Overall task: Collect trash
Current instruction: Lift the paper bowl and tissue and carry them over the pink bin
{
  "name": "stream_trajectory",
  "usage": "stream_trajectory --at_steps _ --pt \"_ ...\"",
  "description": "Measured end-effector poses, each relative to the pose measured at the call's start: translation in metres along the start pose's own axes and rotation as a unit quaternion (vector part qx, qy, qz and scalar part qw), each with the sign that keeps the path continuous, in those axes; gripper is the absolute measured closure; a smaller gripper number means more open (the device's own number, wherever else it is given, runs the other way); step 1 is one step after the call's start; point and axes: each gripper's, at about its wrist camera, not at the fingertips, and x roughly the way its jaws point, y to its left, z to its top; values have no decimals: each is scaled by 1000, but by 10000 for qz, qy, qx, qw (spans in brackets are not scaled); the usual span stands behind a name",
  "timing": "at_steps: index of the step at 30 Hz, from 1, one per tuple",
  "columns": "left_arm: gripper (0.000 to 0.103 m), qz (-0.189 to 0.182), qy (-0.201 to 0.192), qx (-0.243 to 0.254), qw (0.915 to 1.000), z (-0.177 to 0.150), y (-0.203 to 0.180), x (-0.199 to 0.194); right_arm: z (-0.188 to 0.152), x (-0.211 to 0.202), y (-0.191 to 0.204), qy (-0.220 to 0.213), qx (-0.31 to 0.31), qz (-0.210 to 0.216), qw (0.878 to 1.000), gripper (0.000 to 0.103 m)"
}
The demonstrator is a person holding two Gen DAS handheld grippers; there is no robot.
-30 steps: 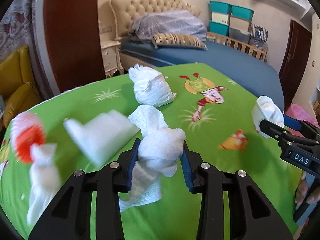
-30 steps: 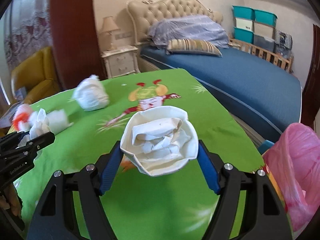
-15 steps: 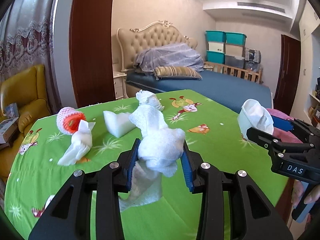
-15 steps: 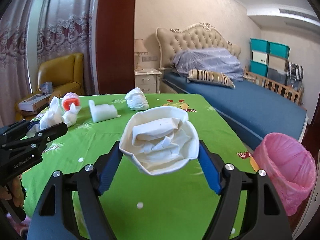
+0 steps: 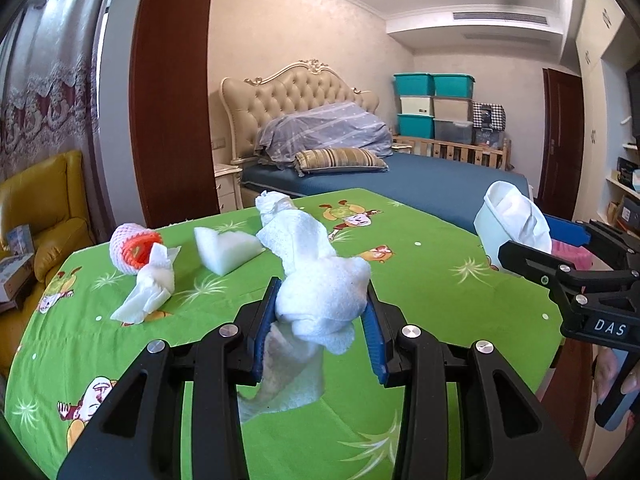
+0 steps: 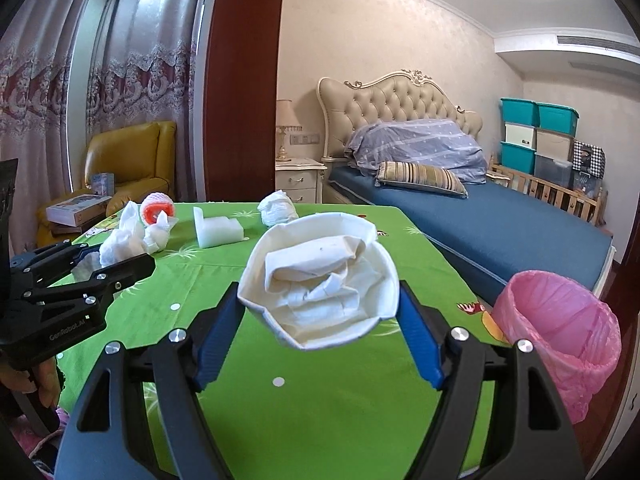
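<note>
The left tongs [image 5: 320,320] were closed on a crumpled white paper towel [image 5: 320,300], whose loose tail hung down between the blue pads [image 5: 266,328] above the green cartoon-print surface [image 5: 420,272]. The right tongs [image 6: 320,308] gripped a squashed white paper cup [image 6: 320,280] stuffed with crumpled tissue, its open mouth facing the camera, held above the surface and clear of it.

More trash lay on the far part of the surface: a white foam block [image 5: 226,250], a foam fruit net with an orange inside [image 5: 132,246], a twisted tissue [image 5: 150,290] touching the net's near side, and a balled tissue [image 6: 278,208] near the far edge beside the foam block.

In the right wrist view, a bin lined with a pink bag [image 6: 560,332] stood on the floor just off the surface's right edge, its mouth open, to the right of the held cup. Behind the surface were a blue bed [image 6: 500,216] with a tufted headboard and a yellow armchair [image 6: 124,160].
</note>
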Motion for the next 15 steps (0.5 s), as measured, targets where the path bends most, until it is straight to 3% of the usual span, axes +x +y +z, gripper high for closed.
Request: stream_trajectory --at_steps 15 --pt "67 -130 16 291 9995 4 -21 2 -12 -6 -34 -1 292 -290 9992 29"
